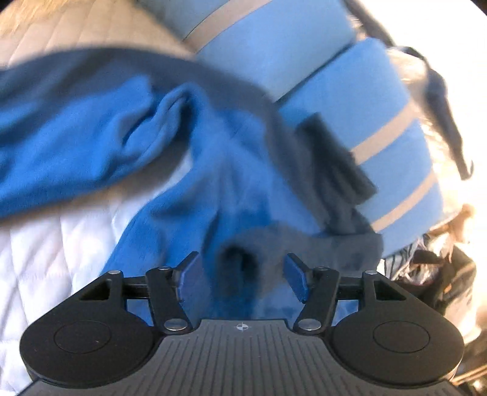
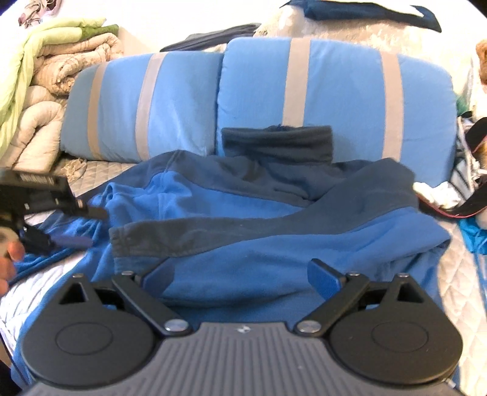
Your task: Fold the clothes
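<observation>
A blue fleece sweater [image 2: 274, 243] with dark grey shoulders and a dark collar [image 2: 277, 141] lies rumpled on the white quilted bed cover [image 2: 465, 292]. Its collar leans against the pillows. My right gripper [image 2: 242, 277] hovers over the sweater's lower body, open, with nothing pinched. My left gripper [image 2: 86, 227] is at the sweater's left side, held by a hand [image 2: 9, 262], jaws apart. In the left wrist view the left gripper [image 1: 242, 275] stands open over a sleeve; the dark cuff [image 1: 240, 259] lies between the pads, untouched. That view is motion-blurred.
Two light blue pillows with grey stripes [image 2: 341, 97] stand behind the sweater. A folded beige and green comforter [image 2: 45, 76] is piled at the back left. A white plush toy [image 2: 380, 27], a black strap [image 2: 474, 201] and small clutter sit at the right.
</observation>
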